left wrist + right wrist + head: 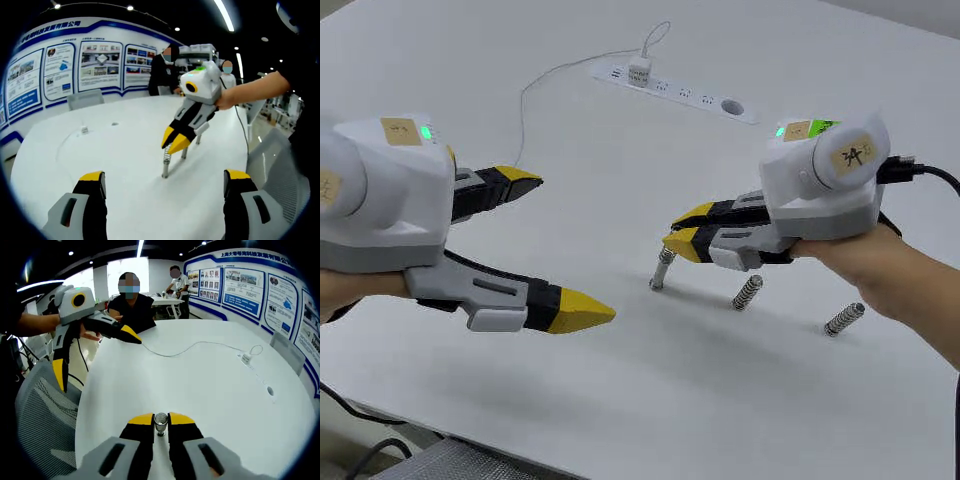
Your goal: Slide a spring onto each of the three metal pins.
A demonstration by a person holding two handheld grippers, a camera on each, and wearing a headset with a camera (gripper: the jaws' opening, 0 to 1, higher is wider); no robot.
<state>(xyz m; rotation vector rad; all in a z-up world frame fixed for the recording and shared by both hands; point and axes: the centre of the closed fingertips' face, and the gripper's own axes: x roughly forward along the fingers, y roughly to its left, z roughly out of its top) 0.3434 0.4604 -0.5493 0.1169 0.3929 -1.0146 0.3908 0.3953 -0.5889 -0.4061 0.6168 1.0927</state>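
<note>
Three metal pins stand in a row on the white table (620, 390), each with a spring on it: the left spring (663, 270), the middle spring (747, 292) and the right spring (844, 318). My right gripper (680, 230) reaches from the right, and its yellow tips sit at the top of the left spring. In the right gripper view that spring (160, 425) shows end-on, pinched between the nearly closed tips of the right gripper (160, 418). My left gripper (560, 245) hovers wide open to the left, holding nothing. Its own view faces the left spring (166, 162) and the right gripper (174, 141).
A white power strip (670, 88) with a plugged charger and a thin cable lies at the far side. The table's near edge runs along the bottom left, with a mesh chair (45, 405) beyond it. People stand in the background.
</note>
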